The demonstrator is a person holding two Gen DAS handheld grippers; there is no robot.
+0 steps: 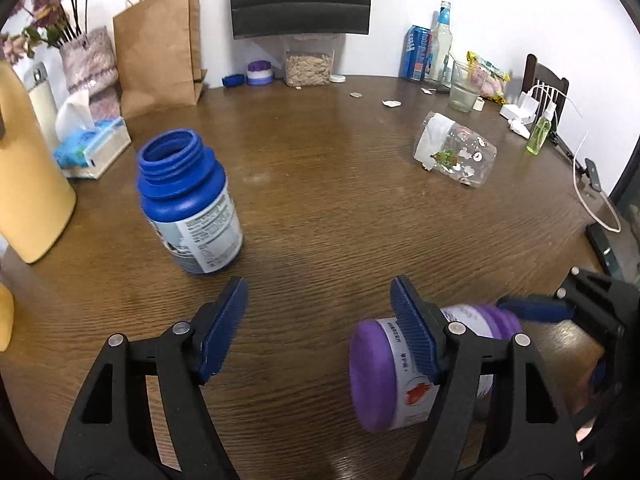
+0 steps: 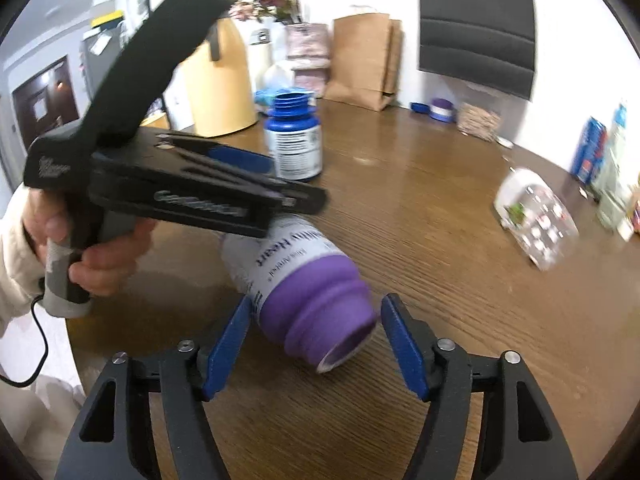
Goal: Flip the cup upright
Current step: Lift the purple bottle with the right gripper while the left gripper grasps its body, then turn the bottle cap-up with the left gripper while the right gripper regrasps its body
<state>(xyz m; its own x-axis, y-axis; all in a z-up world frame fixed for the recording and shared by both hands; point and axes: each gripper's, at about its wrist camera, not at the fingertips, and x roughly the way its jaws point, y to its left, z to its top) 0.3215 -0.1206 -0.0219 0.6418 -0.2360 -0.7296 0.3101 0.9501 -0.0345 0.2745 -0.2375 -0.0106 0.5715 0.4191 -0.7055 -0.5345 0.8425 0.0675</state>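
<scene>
A purple bottle (image 1: 384,376) with a white label lies on its side on the wooden table (image 1: 320,208), open neck (image 2: 332,312) toward my right gripper. My right gripper (image 2: 316,346) is open, its blue fingers on either side of the neck without clamping it. My left gripper (image 1: 318,330) is open and empty; the bottle lies just outside its right finger (image 1: 414,332). A clear printed cup (image 1: 456,152) lies on its side farther off, also blurred in the right wrist view as the cup (image 2: 536,220). A blue bottle (image 1: 188,204) stands upright without a cap.
A yellow jug (image 1: 28,184), tissue box (image 1: 94,148), paper bag (image 1: 158,52) and vase stand at the left and back. Cans, a glass (image 1: 466,86), a spray bottle (image 1: 540,132) and chargers crowd the right rim. A hand (image 2: 100,256) holds the left gripper.
</scene>
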